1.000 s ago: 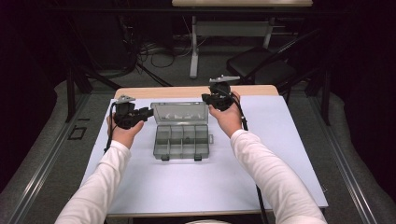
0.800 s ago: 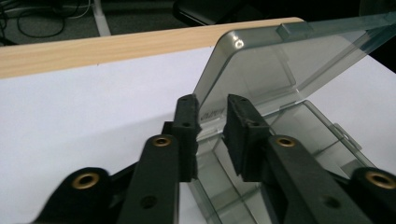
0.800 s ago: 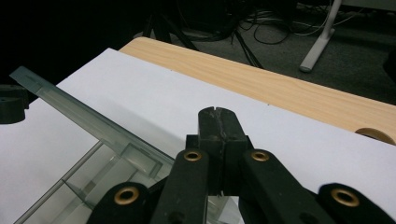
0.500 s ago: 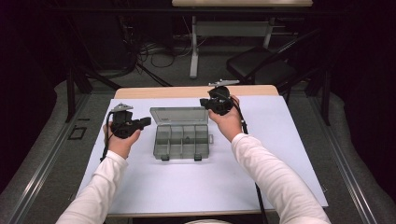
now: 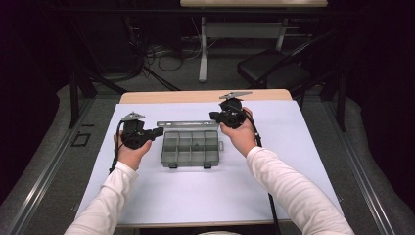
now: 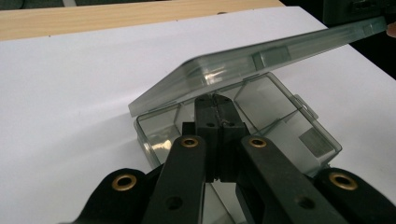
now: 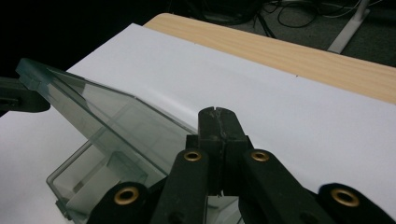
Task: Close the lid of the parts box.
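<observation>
Midway through opening a clear box [image 5: 190, 147] at the middle of the white-covered counter [image 5: 293, 147]: lid [image 6: 243, 70] raised and tilted on its far hinge, compartments exposed. Left hand-held gripper [image 5: 157, 132] at the box's left edge, right hand-held gripper [image 5: 214, 115] at the far right corner, jaws of both pressed together, gripping nothing. Likely next: pushing the lid fully back. Smoky see-through plastic, small dividers, two front latches

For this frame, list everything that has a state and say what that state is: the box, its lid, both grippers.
Organizer box: open, flat on the white sheet, compartments look empty.
Lid: raised, tilted back on its hinge.
Left gripper: jaws shut, holding nothing, at the box's end.
Right gripper: jaws shut, holding nothing, beside the lid.
</observation>
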A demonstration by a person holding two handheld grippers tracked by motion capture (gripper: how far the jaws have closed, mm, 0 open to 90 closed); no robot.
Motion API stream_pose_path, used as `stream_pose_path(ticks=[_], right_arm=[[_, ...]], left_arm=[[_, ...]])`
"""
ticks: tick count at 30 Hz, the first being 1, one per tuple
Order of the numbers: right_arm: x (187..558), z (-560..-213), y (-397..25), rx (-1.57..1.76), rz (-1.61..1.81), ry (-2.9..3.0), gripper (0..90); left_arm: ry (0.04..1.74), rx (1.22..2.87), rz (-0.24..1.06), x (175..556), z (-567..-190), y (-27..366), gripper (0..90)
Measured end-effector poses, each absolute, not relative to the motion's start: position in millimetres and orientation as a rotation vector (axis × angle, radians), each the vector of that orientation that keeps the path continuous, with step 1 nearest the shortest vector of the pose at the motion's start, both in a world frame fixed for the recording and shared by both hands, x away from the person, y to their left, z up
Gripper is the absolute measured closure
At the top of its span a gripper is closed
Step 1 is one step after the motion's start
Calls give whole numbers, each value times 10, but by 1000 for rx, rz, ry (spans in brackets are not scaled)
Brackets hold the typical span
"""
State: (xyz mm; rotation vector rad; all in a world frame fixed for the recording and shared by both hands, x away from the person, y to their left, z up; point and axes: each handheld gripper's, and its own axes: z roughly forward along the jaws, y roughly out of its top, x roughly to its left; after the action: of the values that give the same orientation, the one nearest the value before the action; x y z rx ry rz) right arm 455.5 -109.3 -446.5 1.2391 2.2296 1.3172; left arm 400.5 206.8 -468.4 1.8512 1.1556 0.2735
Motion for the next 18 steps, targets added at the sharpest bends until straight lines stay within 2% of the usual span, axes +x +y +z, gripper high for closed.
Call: stream_pose_path(ticks=[18], right_arm=[[4331, -4705, -1143, 1253, 1326, 2320, 900]], left_arm=[[1138, 1875, 248, 3732, -4947, 2059, 900]])
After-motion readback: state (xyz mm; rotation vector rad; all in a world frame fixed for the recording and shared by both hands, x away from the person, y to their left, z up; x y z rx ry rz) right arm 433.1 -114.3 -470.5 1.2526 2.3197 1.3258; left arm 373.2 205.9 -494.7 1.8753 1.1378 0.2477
